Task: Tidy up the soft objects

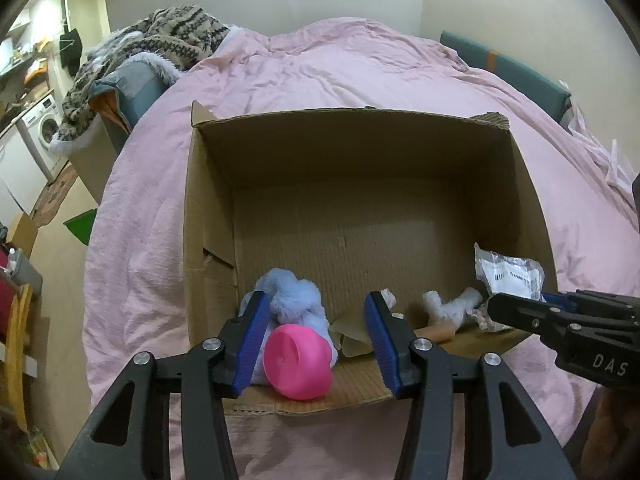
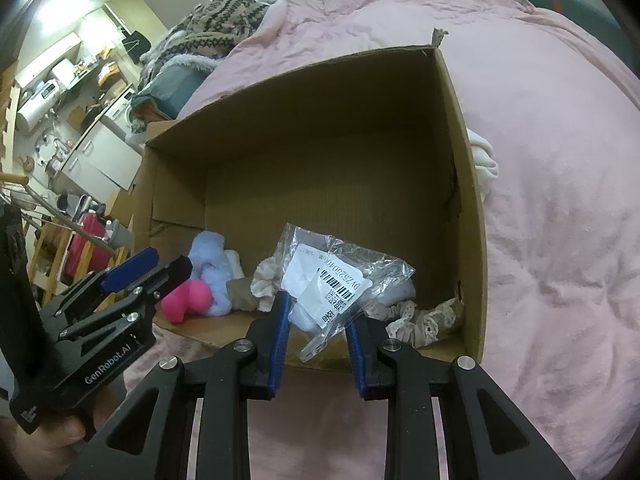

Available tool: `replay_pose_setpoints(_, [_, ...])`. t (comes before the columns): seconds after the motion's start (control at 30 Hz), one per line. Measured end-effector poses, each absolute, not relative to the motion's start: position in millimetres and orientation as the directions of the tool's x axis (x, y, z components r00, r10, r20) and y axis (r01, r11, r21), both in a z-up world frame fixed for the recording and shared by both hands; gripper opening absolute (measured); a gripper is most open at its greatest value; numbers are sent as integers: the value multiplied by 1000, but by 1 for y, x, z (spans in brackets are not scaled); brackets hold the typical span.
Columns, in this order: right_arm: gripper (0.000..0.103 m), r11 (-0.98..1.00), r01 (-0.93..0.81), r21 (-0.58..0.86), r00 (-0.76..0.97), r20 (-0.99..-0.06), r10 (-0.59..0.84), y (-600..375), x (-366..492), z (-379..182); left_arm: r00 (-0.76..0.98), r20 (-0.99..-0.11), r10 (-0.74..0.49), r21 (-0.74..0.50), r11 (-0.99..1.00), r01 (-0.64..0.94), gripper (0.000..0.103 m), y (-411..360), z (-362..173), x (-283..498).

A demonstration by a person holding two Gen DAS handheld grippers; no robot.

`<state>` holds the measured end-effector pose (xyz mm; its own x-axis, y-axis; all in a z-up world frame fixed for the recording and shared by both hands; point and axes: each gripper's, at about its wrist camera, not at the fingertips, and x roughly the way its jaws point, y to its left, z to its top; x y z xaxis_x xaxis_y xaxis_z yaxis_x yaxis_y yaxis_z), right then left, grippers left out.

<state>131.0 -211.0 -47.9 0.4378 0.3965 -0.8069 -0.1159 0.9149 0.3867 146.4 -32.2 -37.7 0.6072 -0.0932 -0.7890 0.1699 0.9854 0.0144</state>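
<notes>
An open cardboard box (image 1: 360,152) lies on a pink duvet. Inside near the front are a light blue plush (image 1: 294,292) with a pink round part (image 1: 298,362), a white fluffy item (image 1: 452,304) and a clear plastic bag with a barcode label (image 2: 340,280). My left gripper (image 1: 316,336) is open over the box's front edge, with its fingers either side of the plush. My right gripper (image 2: 318,330) is open, its fingers either side of the bag's lower end. A lace scrunchie (image 2: 424,320) lies in the box's right corner.
The pink duvet (image 2: 560,200) covers the bed around the box. A patterned knit blanket (image 1: 160,40) is heaped at the far left. A white cloth (image 2: 484,164) lies outside the box's right wall. Kitchen furniture and a washing machine (image 1: 44,128) stand at the left.
</notes>
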Motion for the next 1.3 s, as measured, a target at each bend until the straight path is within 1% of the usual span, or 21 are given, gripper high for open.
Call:
replay_pose_setpoints(0.03, [28,914,-117,389,440,-804,399,-212,131,-48,610,-787,-89,19,986,168,50,-33,-37,146])
replay_pose_setpoints(0.2, [28,911,-116,396,458,-793,402,-215,130,-45,619,-780,-94,12,986,164,51,-32,-32,144])
replay_pose_setpoints(0.27, [28,903,-116,413,463,-782,417,-217,129,-43,619,-780,-91,6,988,153,55,-30,-31,144])
replay_pose_setpoints(0.33, [29,901,-117,417,472,-775,420,-218,128,-41,624,-776,-91,-1,990,142,56,-27,-28,143])
replay_pose_setpoints(0.37, [30,902,-120,416,476,-773,420,-218,127,-40,624,-776,-88,-1,990,138,59,-26,-27,143])
replay_pose_setpoints(0.43, [38,903,-116,414,485,-770,415,-219,125,-38,616,-782,-95,-6,989,145,61,-25,-25,142])
replay_pose_setpoints(0.47, [55,902,-110,417,489,-768,414,-220,125,-37,614,-782,-107,-16,988,151,61,-25,-24,141])
replay_pose_setpoints(0.5, [69,898,-101,428,499,-759,418,-223,124,-36,617,-779,-114,-23,988,153,61,-24,-22,140])
replay_pose_setpoints(0.57, [69,889,-92,449,516,-742,429,-226,123,-33,627,-773,-101,-18,990,137,61,-20,-19,137])
replay_pose_setpoints(0.67, [69,895,-93,437,528,-740,416,-228,121,-27,639,-762,-104,-36,992,119,61,-14,-12,132])
replay_pose_setpoints(0.73, [73,900,-86,427,546,-735,401,-230,117,-22,653,-750,-106,-41,993,113,61,-10,-5,127])
replay_pose_setpoints(0.8, [79,909,-78,409,571,-729,376,-233,112,-15,663,-741,-103,-44,994,105,64,-7,1,123])
replay_pose_setpoints(0.83, [79,912,-77,402,583,-724,368,-234,110,-11,666,-739,-103,-50,994,99,68,-5,4,120])
replay_pose_setpoints(0.93, [82,926,-82,368,614,-714,338,-237,98,0,670,-734,-112,-63,993,97,69,1,10,111])
replay_pose_setpoints(0.97, [84,932,-81,354,623,-711,325,-238,94,3,671,-733,-113,-64,993,98,69,2,11,107])
replay_pose_setpoints(1.0, [89,937,-76,341,633,-710,310,-238,90,6,673,-731,-114,-63,993,100,69,4,13,104])
replay_pose_setpoints(1.1, [96,942,-74,329,649,-701,296,-240,80,11,679,-727,-101,-58,995,85,72,9,17,93])
replay_pose_setpoints(1.23, [97,941,-67,331,653,-698,292,-240,68,14,693,-718,-64,-44,998,46,81,17,20,78])
replay_pose_setpoints(1.3, [102,941,-60,333,656,-698,288,-239,63,14,699,-713,-59,-41,998,43,82,20,22,72])
